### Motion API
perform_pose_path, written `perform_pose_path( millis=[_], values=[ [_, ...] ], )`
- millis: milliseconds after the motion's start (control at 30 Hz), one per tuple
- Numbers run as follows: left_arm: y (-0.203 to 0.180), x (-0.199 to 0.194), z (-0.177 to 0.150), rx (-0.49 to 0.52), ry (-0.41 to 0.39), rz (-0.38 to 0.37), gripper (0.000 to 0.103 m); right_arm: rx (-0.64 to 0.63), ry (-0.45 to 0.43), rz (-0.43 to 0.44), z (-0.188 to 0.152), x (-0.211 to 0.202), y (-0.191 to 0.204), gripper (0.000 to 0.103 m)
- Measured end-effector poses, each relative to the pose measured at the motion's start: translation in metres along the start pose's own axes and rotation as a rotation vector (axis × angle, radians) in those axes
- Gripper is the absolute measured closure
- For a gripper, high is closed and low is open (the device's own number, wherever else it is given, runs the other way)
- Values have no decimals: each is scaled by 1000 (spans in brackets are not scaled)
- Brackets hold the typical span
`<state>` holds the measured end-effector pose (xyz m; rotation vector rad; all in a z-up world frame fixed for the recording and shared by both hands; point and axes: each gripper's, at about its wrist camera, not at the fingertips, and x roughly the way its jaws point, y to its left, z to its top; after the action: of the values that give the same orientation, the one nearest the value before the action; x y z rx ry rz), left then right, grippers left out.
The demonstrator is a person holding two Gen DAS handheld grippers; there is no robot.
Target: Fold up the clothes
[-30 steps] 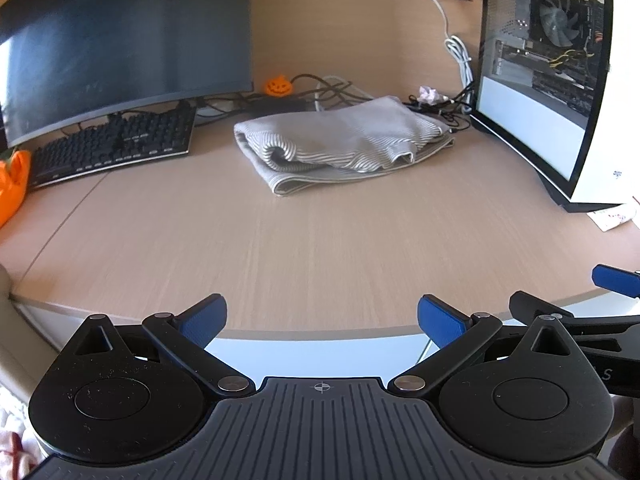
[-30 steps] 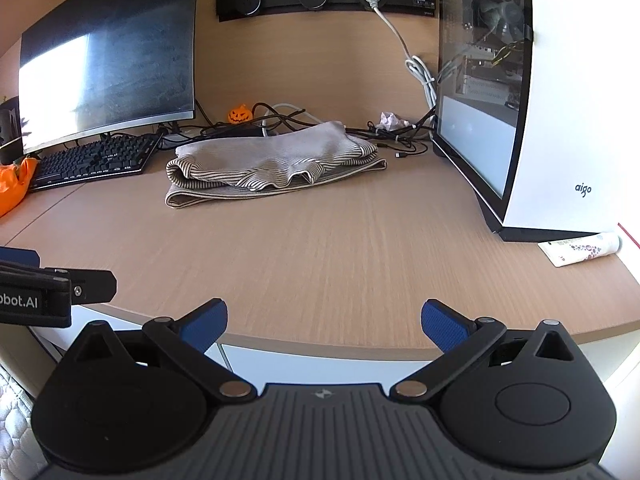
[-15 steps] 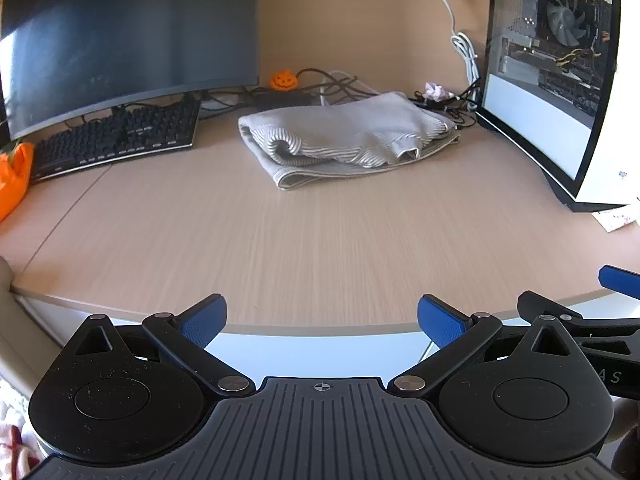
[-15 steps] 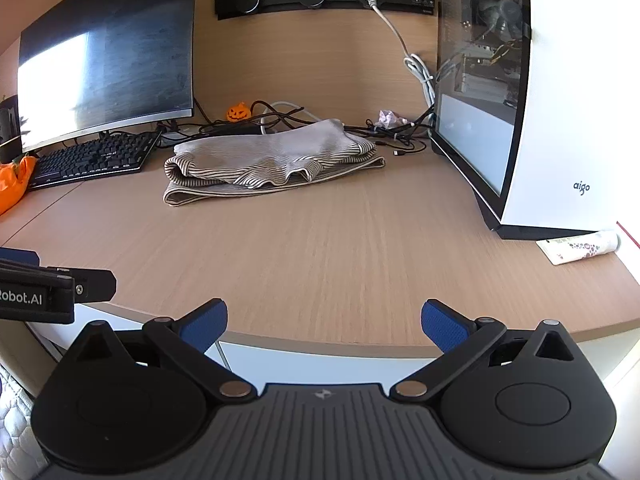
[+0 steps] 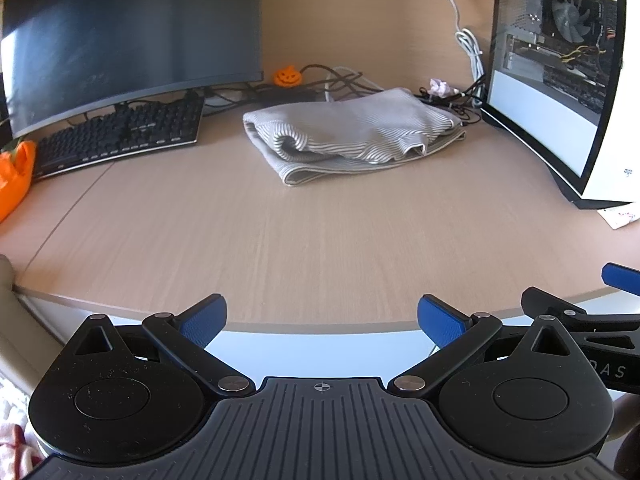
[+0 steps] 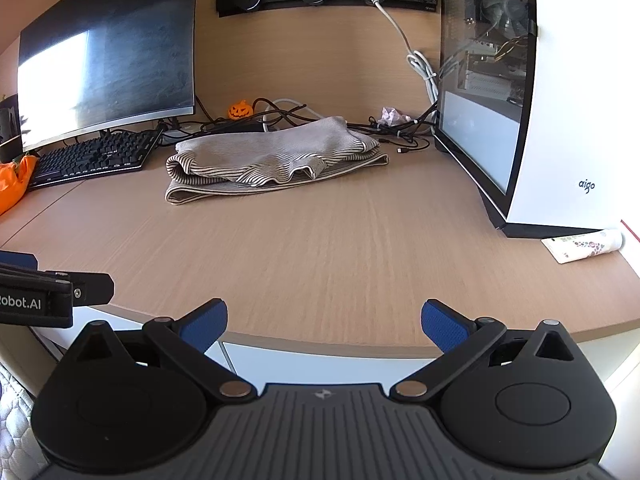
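Observation:
A grey striped garment (image 5: 352,132) lies folded in a loose bundle at the back of the wooden desk (image 5: 320,248), also seen in the right wrist view as the striped garment (image 6: 272,158). My left gripper (image 5: 320,316) hangs open just off the desk's front edge, far from the cloth, with nothing between its blue pads. My right gripper (image 6: 324,322) is open too, level with the front edge and empty. Each gripper shows at the side of the other's view: the right gripper (image 5: 600,300), the left gripper (image 6: 52,292).
A curved monitor (image 5: 132,36) and black keyboard (image 5: 120,136) stand at the back left. A white PC case (image 6: 560,92) fills the right side, with a tube (image 6: 584,246) beside it. Cables (image 6: 288,114) and a small orange pumpkin (image 5: 287,76) lie behind the garment. An orange object (image 5: 14,176) sits far left.
Both grippers have drawn slightly nearer to the desk and tilted a little; the garment sits lower in the left wrist view. Jaws stay open, the cloth has not moved.

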<state>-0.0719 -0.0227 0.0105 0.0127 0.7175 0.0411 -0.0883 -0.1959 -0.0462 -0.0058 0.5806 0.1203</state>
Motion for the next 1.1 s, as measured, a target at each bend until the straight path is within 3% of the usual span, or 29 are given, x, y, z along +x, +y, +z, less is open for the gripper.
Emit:
perform_pose_path(
  millis=[1100],
  values=[
    [10, -2, -4, 1, 10, 9, 0, -13, 21, -13, -1, -5, 11, 0]
  ],
)
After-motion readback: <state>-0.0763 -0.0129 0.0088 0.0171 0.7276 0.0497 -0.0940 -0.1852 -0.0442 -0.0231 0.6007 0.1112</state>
